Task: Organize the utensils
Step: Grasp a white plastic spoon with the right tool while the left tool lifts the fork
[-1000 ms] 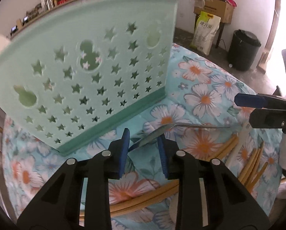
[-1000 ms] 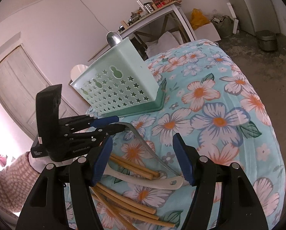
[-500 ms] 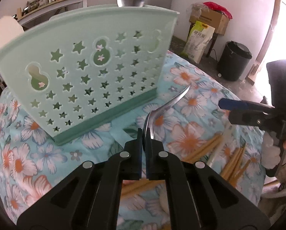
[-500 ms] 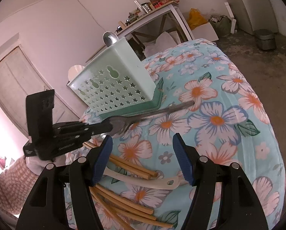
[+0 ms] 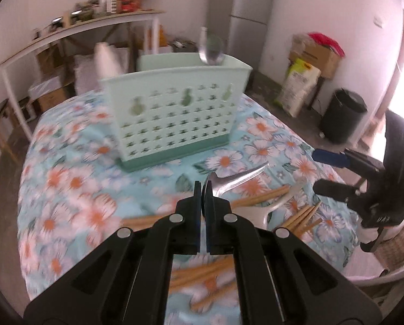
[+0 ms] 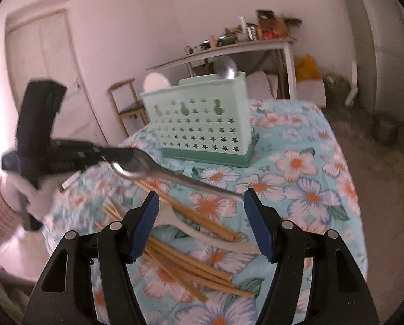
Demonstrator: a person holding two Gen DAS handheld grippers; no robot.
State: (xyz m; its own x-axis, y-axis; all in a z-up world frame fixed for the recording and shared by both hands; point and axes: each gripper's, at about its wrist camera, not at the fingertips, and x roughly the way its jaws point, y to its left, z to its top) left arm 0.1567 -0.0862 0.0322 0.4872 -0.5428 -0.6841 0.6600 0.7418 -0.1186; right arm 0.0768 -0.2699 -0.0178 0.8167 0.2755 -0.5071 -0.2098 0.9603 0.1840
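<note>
My left gripper (image 5: 203, 189) is shut on the bowl of a metal spoon (image 5: 238, 178), held above the table with its handle pointing right. In the right wrist view the left gripper (image 6: 126, 154) holds the spoon (image 6: 175, 176) in front of a mint-green utensil holder (image 6: 202, 127), which also shows in the left wrist view (image 5: 175, 119). The holder has a metal ladle (image 6: 225, 69) and a white utensil (image 6: 156, 81) standing in it. My right gripper (image 6: 202, 224) is open and empty above loose wooden chopsticks (image 6: 191, 260) and a white plastic spoon (image 6: 210, 235).
The floral tablecloth (image 6: 297, 189) covers a round table. More chopsticks (image 5: 259, 197) lie under the left gripper. A black bin (image 5: 343, 116), sacks and boxes stand on the floor at the right. A shelf table (image 6: 229, 51) stands behind.
The left gripper closed on the spoon and lifted it back from the holder; the spoon handle now points right. Both cameras have pulled farther from the holder.
</note>
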